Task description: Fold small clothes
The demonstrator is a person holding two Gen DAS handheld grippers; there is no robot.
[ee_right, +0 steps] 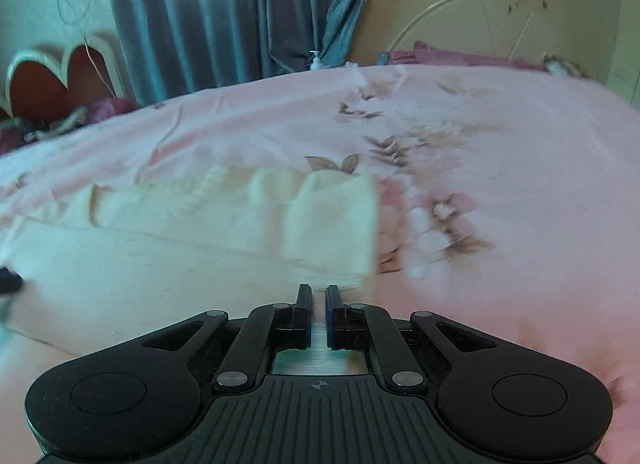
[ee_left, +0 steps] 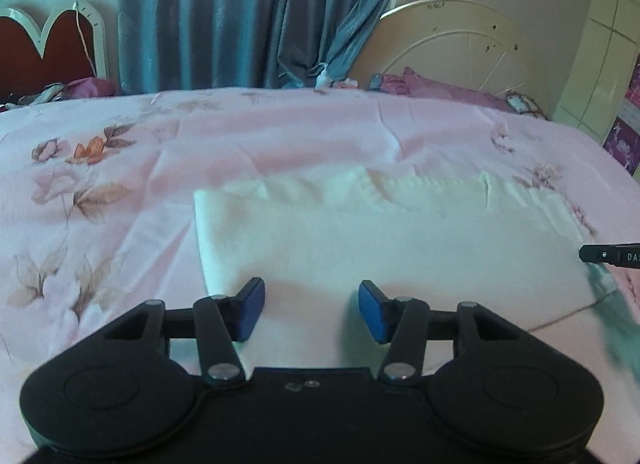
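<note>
A cream-white small garment [ee_left: 384,232] lies flat on the pink floral bedsheet [ee_left: 120,152], its ribbed edge on the far side. My left gripper [ee_left: 312,310] is open and empty, just above the garment's near left part. In the right wrist view my right gripper [ee_right: 319,304] is nearly closed, with cloth of the garment [ee_right: 192,224] showing in the narrow gap between its blue pads; the garment's right edge is lifted and folded over there. The right gripper's tip also shows in the left wrist view [ee_left: 610,255] at the right edge.
The bed runs back to a teal curtain [ee_left: 248,16]. A cream metal headboard [ee_left: 452,40] and purple pillows [ee_left: 436,86] are at the far right. A red heart-shaped headboard [ee_left: 44,52] stands at the far left. A pump bottle [ee_right: 316,60] stands behind the bed.
</note>
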